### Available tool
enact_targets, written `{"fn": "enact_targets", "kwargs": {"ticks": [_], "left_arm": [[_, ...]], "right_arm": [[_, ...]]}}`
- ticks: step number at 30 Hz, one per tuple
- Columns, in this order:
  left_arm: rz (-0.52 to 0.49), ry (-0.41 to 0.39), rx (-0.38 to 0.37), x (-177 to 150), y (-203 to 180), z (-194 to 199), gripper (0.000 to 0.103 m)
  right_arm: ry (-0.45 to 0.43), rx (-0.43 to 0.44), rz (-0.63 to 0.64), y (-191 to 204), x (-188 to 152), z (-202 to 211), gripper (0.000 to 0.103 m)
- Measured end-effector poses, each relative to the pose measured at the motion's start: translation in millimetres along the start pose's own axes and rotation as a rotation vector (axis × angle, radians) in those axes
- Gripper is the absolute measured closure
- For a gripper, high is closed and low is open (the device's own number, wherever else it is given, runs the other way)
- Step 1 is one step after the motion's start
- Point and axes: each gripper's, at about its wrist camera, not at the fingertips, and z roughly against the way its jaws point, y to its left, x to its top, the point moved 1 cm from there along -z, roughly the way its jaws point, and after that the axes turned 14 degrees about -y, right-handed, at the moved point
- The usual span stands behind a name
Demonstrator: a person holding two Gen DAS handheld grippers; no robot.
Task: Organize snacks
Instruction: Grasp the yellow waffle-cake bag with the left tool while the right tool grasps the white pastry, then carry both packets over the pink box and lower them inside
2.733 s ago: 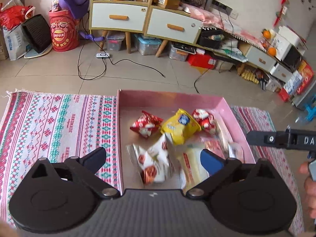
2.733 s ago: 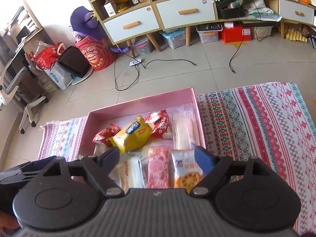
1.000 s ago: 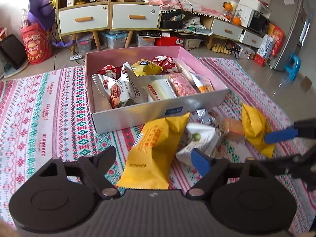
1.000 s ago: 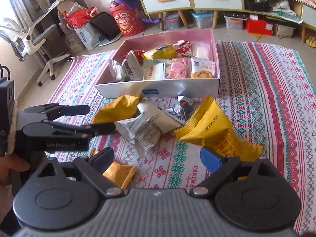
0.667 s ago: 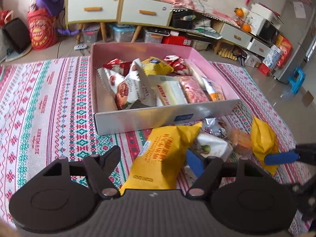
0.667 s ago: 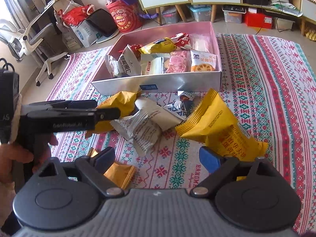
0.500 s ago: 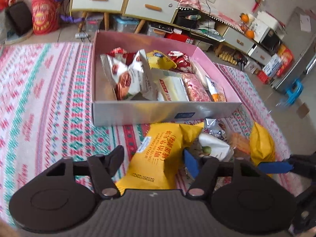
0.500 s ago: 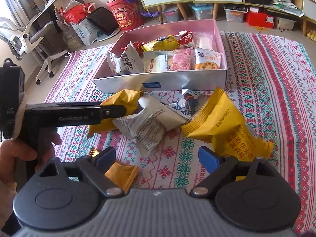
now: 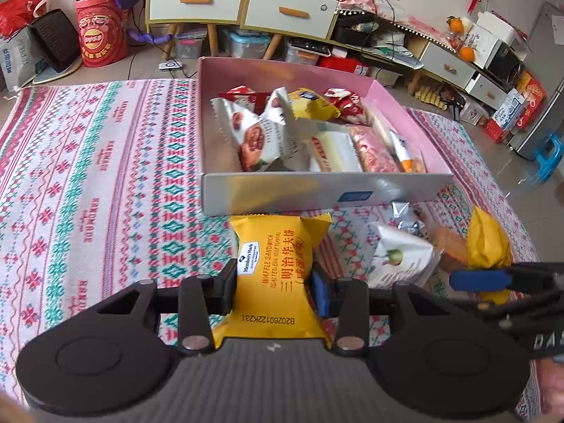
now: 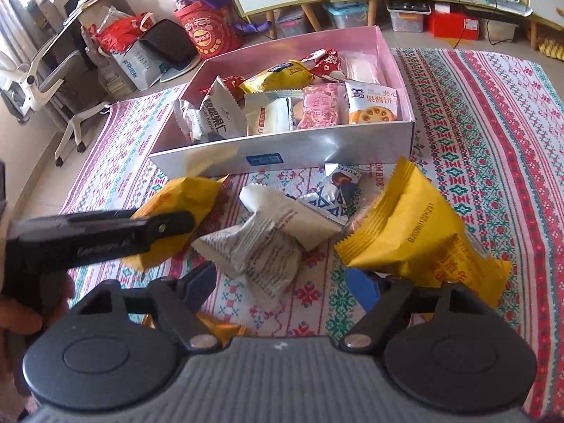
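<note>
A pink box (image 9: 282,67) holding several snack packets sits on the patterned rug. In front of it lies a yellow waffle packet (image 9: 275,264). My left gripper (image 9: 273,289) is closing on it, and both pads press its sides. The right wrist view shows the same left gripper (image 10: 169,222) over that yellow packet (image 10: 183,197). My right gripper (image 10: 282,283) is open and its jaws are narrowing. A white crinkled packet (image 10: 261,257) lies between its fingers, untouched. A second yellow packet (image 10: 416,232) rests by its right finger. The box's front wall (image 10: 317,148) is silver.
A blue-and-silver packet (image 10: 338,190) and a biscuit packet (image 9: 451,250) lie loose on the rug (image 9: 88,176). A gold wrapper (image 10: 215,328) sits under my right gripper. Drawer cabinets (image 9: 243,7), a red bucket (image 9: 102,31) and an office chair (image 10: 53,81) stand beyond the rug.
Both grippers pulled back from above the box to the loose packets. The left jaws narrowed onto the yellow waffle packet. The right gripper sank toward the white packet, its jaws slightly narrower.
</note>
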Motion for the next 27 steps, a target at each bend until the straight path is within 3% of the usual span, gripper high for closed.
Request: {"fn": "enact_targets", "kwargs": {"ticks": [16, 21, 23, 25, 27], "left_arm": [[-0.026, 0.026, 0.022, -11.9, -0.2, 7.6, 0.056], [-0.033, 0.033, 0.03, -15.0, -3.0, 5.3, 0.055], [-0.038, 0.032, 0.033, -15.4, -4.0, 5.3, 0.055], [-0.041, 0.033, 0.034, -15.1, -3.9, 5.0, 0.055], [-0.044, 0.034, 0.033, -15.1, -3.9, 4.9, 0.055]], "right_arm": [[-0.017, -0.043, -0.123, 1.5, 7.0, -26.0, 0.024], [-0.029, -0.052, -0.077, 6.4, 3.7, -26.8, 0.025], [-0.026, -0.063, -0.045, 9.7, 2.7, -27.6, 0.028], [-0.014, -0.089, 0.01, 13.7, 2.2, -28.2, 0.038], [0.002, -0.116, 0.061, 17.0, 2.2, -29.0, 0.038]]}}
